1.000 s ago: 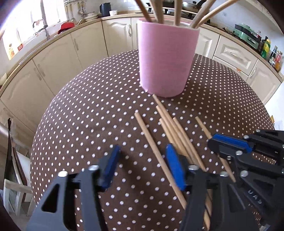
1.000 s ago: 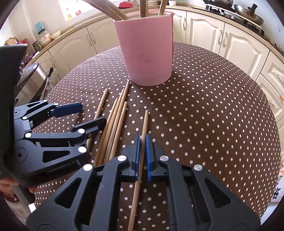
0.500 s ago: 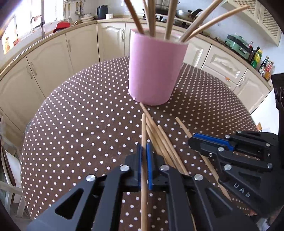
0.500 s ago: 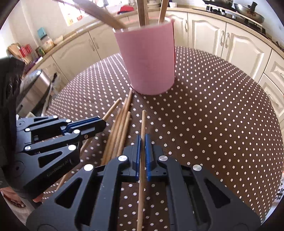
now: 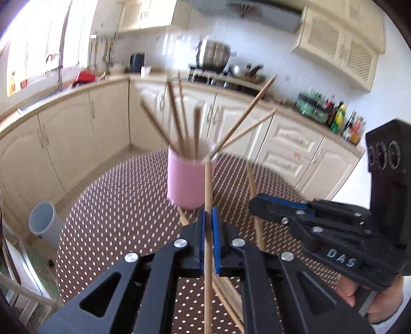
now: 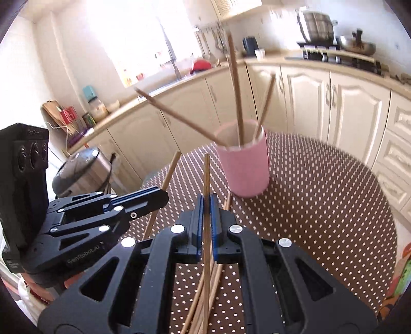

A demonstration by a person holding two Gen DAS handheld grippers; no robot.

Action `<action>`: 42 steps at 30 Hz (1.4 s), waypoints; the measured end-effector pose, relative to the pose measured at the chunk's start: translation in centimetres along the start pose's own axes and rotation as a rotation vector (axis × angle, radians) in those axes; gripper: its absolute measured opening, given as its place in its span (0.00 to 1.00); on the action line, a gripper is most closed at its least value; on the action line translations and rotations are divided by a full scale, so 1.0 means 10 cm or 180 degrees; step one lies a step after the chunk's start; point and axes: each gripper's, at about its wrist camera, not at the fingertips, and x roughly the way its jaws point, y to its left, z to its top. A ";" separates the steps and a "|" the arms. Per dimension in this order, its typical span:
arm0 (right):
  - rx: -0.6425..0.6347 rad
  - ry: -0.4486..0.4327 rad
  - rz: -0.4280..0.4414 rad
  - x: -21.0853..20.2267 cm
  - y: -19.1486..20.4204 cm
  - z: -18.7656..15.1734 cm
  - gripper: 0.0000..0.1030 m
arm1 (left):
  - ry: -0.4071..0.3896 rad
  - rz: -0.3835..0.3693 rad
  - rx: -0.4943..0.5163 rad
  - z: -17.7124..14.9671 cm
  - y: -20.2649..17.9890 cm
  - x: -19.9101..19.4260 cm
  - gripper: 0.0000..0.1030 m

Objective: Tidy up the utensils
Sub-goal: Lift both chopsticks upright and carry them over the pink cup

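Our left gripper (image 5: 208,226) is clamped tight on a chopstick (image 5: 208,195), blue pads pressed to either side of it; those jaws have just been closing. The stick runs straight up between the pads, its tip in front of the pink cup (image 5: 188,179) in the left view. Our right gripper (image 6: 206,221) is likewise pinched shut on its own stick (image 6: 206,179), which points up past the pads toward the cup (image 6: 244,167).

Each gripper shows in the other's view: the right one (image 5: 259,205) with its stick (image 5: 253,195) sits just right of ours, the left one (image 6: 156,199) with its stick (image 6: 168,174) just left. Both held sticks are clear of the table (image 6: 321,205).

Loose sticks (image 6: 218,267) lie in a bundle on the dotted brown cloth below the right gripper, reaching toward the cup's foot. The cup stands upright on the table ahead, with several sticks (image 5: 179,120) leaning fanned inside it. Beyond are cream cabinets (image 5: 72,133), a grey bin (image 5: 42,223) on the floor, and pots (image 6: 317,23) on the stove.
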 end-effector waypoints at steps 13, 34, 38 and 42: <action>-0.0246 -0.0342 -0.0028 -0.44 0.34 0.09 0.06 | -0.0477 -0.0099 -0.0010 0.03 -0.23 -0.47 0.06; -0.0369 -0.0704 -0.0070 -0.57 0.34 0.43 0.06 | -0.1260 -0.0003 0.0048 0.37 -0.23 -0.56 0.06; -0.0437 -0.0841 -0.0123 -0.60 0.36 0.62 0.06 | -0.1569 0.0055 0.0015 0.53 -0.21 -0.59 0.06; -0.0546 -0.0990 -0.0200 -0.59 0.41 0.80 0.06 | -0.1820 0.0152 -0.0027 0.73 -0.18 -0.59 0.06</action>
